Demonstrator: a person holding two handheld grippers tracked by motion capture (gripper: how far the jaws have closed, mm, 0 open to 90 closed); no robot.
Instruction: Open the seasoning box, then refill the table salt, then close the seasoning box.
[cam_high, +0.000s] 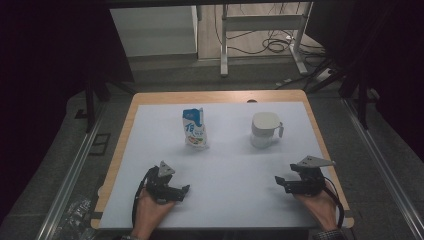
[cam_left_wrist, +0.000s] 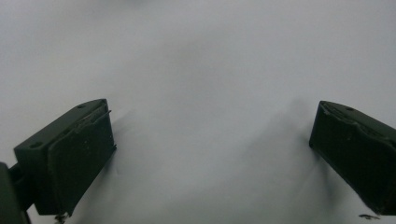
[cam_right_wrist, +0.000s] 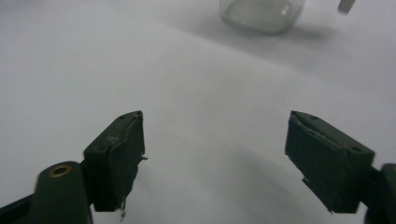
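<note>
From above, a blue-and-white carton (cam_high: 195, 128) stands upright on the white sheet (cam_high: 225, 165) covering the wooden surface (cam_high: 130, 120), and a white lidded jug (cam_high: 264, 129) stands well apart to its right. The left tongs (cam_high: 184, 190) and the right tongs (cam_high: 278, 181) rest low at the near edge, each in a hand, both well short of the two things.

The right gripper view shows the right tongs (cam_right_wrist: 212, 158) wide apart, nothing between them, with the jug's base (cam_right_wrist: 261, 16) ahead. The left gripper view shows the left tongs (cam_left_wrist: 210, 158) spread over bare sheet. Nothing stands between tongs and jug.
</note>
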